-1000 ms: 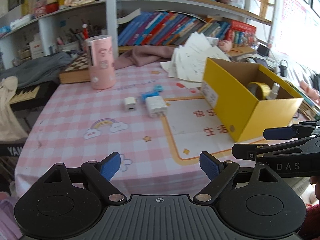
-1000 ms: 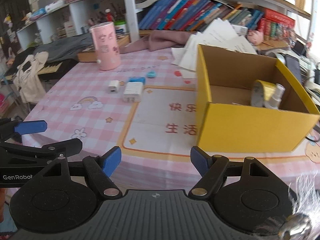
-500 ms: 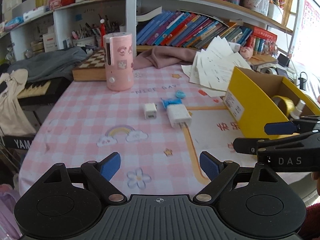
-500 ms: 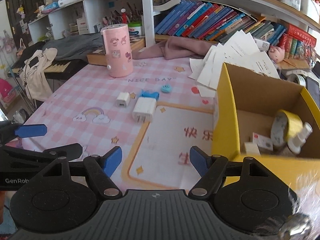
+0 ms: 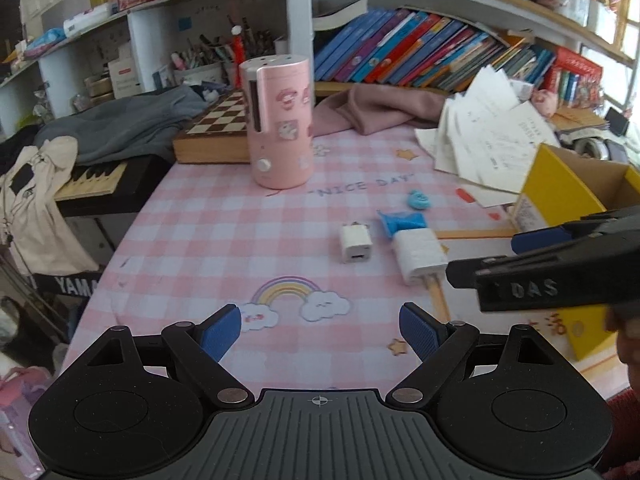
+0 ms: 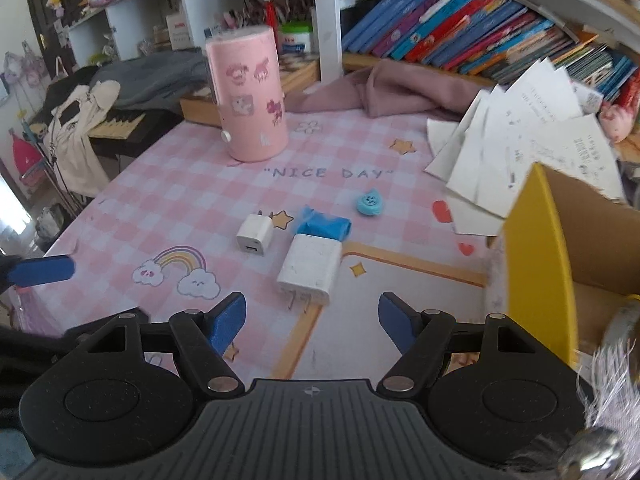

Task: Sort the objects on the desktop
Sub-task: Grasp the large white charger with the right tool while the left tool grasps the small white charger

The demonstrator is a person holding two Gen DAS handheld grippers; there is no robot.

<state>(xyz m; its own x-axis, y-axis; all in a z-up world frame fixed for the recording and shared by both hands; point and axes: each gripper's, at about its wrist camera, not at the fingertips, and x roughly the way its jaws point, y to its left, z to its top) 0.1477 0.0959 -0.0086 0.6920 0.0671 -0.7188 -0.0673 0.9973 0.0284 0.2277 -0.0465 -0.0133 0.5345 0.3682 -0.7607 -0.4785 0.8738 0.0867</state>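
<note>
Both your tongs have swung leftward across the desk (image 6: 168,184), away from the yellow box (image 6: 536,256), which now sits at the right tongs' (image 6: 312,320) right edge. Your right tongs gape with nothing between them, the large white charger (image 6: 310,270) just ahead, the small white plug (image 6: 255,235) and blue wrapper (image 6: 326,227) just beyond. Your left tongs (image 5: 320,332) stand wide and empty over the rainbow print (image 5: 288,292).

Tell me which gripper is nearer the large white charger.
Right. The right gripper hangs open just short of the large white charger, lined up with it. The left gripper, also open, sits farther back and to the side, over the rainbow print.
</note>
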